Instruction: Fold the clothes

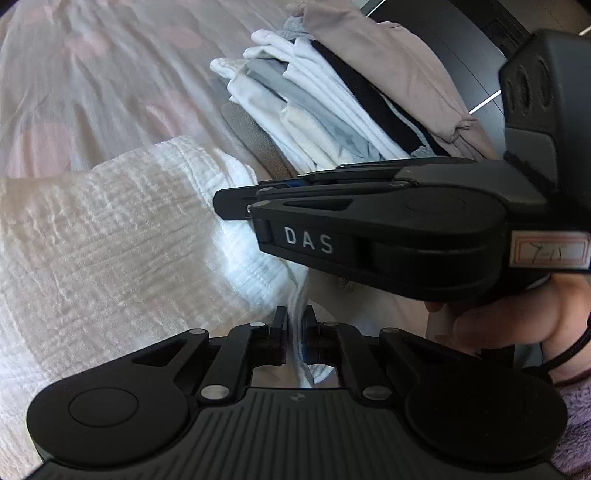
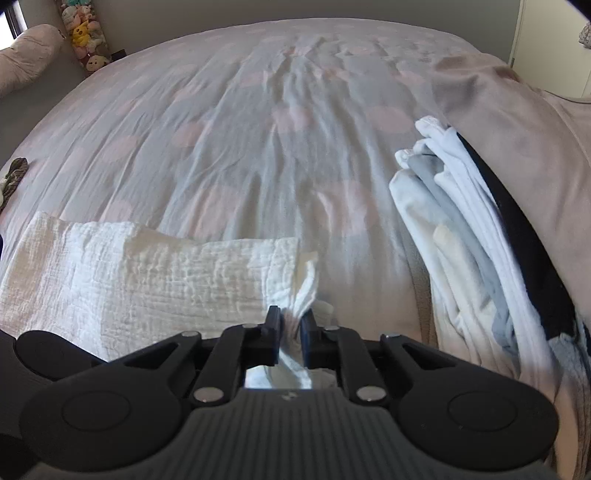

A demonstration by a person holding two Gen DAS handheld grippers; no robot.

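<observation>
While both grippers pinch the same near edge of the white crinkled muslin cloth (image 2: pixel 147 273), the piece lies flat across the bed with its gathered corner bunched between the pads. The left gripper (image 1: pixel 294 325) has a thin fold of that fabric running between its nearly closed jaws, and the right gripper (image 2: pixel 291 325) holds a twisted tuft of the corner the same way, its jaws slightly wider around the thicker bunch. Holding two points on one edge, close together, looks meant to keep the layers aligned as the fold is laid down or drawn over; in the left wrist view the right gripper sits just above and beside the left one, a hand (image 1: pixel 517 317) wrapped round its handle. To the right, a stack of folded clothes (image 2: pixel 461 229) in white, grey and black leans against a mauve garment (image 2: pixel 517 129), likely finished work. The surface is a pink-spotted duvet cover (image 2: pixel 277 122), soft and rumpled, so cloth may drag on it. Plush toys (image 2: pixel 86 33) hang in the far left corner
</observation>
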